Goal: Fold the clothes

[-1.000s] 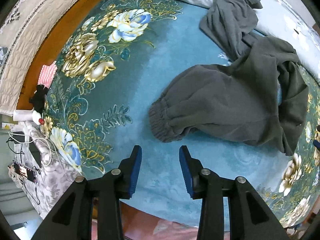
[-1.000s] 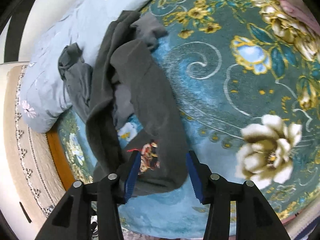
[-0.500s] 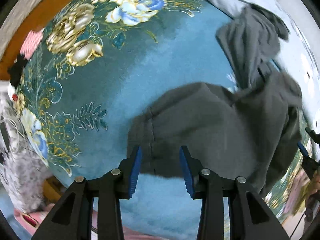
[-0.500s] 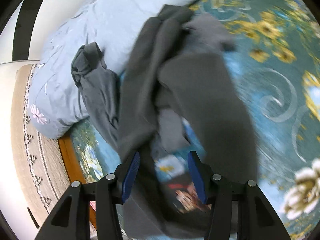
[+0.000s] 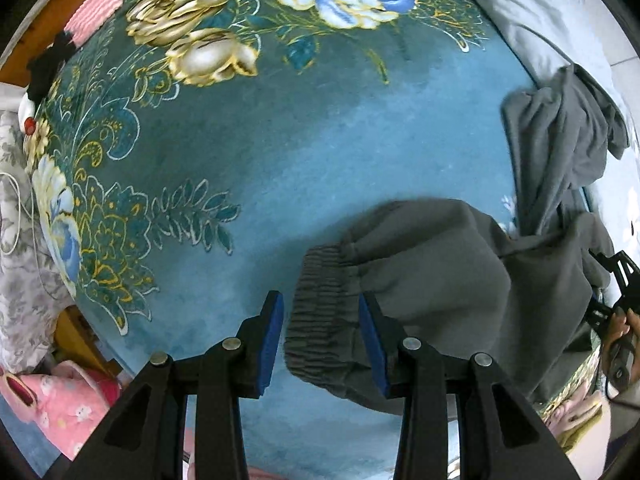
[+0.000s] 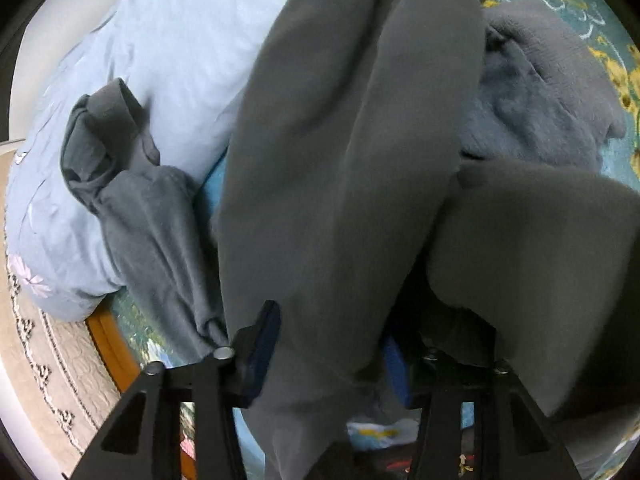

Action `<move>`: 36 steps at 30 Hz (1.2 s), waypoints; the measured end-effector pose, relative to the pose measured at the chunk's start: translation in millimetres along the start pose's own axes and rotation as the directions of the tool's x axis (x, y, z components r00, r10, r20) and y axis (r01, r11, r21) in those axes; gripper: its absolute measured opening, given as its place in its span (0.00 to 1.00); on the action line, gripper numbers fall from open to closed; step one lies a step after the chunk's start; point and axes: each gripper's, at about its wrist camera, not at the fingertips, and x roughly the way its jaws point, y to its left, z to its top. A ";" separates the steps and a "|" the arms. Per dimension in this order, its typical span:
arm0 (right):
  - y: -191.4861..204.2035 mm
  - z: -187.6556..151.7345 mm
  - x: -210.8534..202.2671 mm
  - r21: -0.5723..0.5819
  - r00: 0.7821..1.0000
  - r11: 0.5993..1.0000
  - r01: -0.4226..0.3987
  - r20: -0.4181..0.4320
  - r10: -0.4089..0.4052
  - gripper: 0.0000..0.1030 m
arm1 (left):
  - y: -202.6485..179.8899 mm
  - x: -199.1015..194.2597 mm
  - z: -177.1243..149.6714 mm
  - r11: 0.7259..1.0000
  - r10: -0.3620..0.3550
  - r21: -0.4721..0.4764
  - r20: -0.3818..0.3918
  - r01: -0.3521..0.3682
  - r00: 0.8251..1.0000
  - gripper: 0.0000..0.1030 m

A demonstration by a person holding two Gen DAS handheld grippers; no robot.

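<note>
No readable text, label, brand, number or sign in either wrist view.

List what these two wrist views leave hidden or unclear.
- Right wrist view: the grey sweatshirt drapes over the right gripper, hiding one finger; grip state unclear.
- Left wrist view: the person's hand is cut off at the edge.
- Left wrist view: left gripper straddles the cuff; contact unclear.

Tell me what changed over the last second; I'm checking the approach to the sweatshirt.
The left gripper closed in until the ribbed cuff sits between its open fingers. The right gripper pushed forward into the grey sweatshirt, whose fabric now drapes between its open fingers. The second grey garment stayed against the pillow.
</note>
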 end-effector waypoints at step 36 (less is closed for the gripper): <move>-295.7 -159.6 -199.0 0.278 0.981 0.960 0.038 0.173 -0.089 0.08 | -19.8 -31.4 -43.4 0.991 -0.090 0.092 -0.049 0.094 0.995 0.38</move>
